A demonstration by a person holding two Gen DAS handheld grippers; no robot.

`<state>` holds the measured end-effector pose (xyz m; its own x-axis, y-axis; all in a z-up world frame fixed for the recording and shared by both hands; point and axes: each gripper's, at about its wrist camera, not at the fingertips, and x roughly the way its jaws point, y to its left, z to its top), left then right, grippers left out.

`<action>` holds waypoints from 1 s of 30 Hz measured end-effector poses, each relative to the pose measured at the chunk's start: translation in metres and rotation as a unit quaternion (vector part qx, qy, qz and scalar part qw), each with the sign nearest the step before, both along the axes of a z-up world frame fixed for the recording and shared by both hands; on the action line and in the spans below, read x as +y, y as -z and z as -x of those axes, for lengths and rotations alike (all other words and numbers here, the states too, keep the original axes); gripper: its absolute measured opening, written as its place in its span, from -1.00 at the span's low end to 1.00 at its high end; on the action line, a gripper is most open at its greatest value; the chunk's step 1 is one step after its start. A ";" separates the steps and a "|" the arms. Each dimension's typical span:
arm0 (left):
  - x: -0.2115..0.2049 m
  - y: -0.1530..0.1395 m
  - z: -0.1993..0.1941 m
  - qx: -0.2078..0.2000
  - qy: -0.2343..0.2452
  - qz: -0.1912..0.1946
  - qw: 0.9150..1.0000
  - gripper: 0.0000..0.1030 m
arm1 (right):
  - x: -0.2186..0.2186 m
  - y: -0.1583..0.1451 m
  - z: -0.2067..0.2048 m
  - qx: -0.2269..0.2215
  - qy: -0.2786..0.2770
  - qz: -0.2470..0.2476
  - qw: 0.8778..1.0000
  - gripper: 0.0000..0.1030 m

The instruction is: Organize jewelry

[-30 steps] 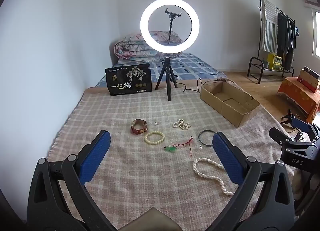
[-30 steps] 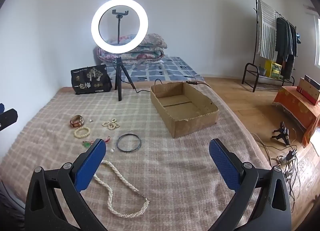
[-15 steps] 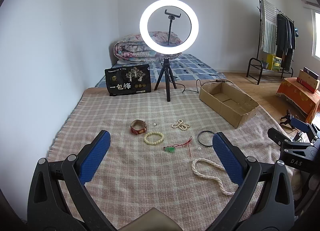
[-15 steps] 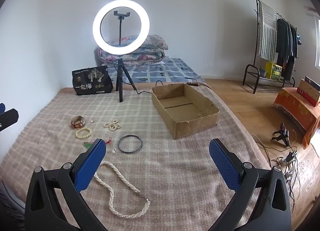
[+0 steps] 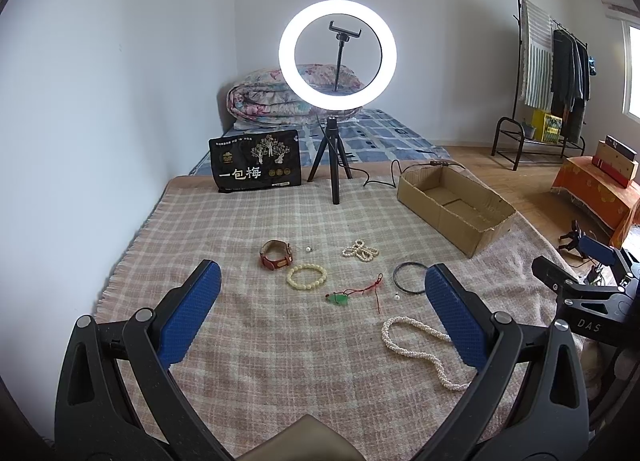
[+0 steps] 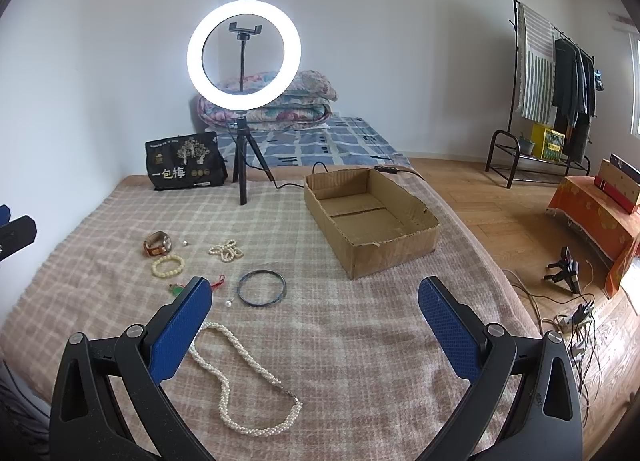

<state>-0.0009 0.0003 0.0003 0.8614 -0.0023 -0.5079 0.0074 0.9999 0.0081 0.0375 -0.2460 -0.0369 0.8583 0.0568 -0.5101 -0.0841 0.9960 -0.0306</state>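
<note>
Left wrist view first: left gripper [image 5: 320,293] hovering above the plaid blanket [image 5: 280,361], blue pads spread wide, nothing between them. Jewelry scattered ahead: brown leather watch [image 5: 276,255] at the far left, tiny loose pearl [image 5: 308,249] just beside it, cream bead bracelet [image 5: 307,275] in front of the watch. Knotted pearl bracelet [image 5: 361,251] off to the right, dark bangle [image 5: 409,283] near the right pad, another small pearl bead [image 5: 397,295] just by the bangle. Green jade pendant on a red cord [image 5: 340,298] lying mid-blanket. Long pearl necklace [image 5: 416,345] closest in, partly hidden behind the right pad. Open cardboard box [image 5: 456,205] well apart at the far right, nothing visible inside. Lit ring light on a tripod [image 5: 338,49] and a black snack bag [image 5: 256,166] at the blanket's far edge. Right gripper's body poking in at the right edge.

Right wrist view now: right gripper [image 6: 316,313] also gaping wide and holding nothing, raised over the blanket [image 6: 360,341]. Pearl necklace [image 6: 240,381] looping below the left pad. Bangle [image 6: 262,287] just ahead, pearl bead [image 6: 228,304] beside it, jade pendant [image 6: 176,290] peeking out behind the pad tip. Watch [image 6: 158,243], bead bracelet [image 6: 168,265] and knotted pearls [image 6: 226,250] farther left. Cardboard box [image 6: 370,217] straight ahead, interior bare. Ring light [image 6: 244,51] and snack bag [image 6: 184,167] behind.
</note>
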 end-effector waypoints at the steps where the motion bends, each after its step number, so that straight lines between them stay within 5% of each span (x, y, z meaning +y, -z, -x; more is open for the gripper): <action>1: 0.000 0.000 0.000 0.000 0.000 0.000 1.000 1.00 | 0.000 -0.001 0.000 0.000 0.000 0.000 1.000 0.99; 30: 0.000 0.000 0.000 -0.001 0.000 0.002 1.000 1.00 | 0.003 -0.001 0.000 0.000 -0.002 0.001 1.000 0.99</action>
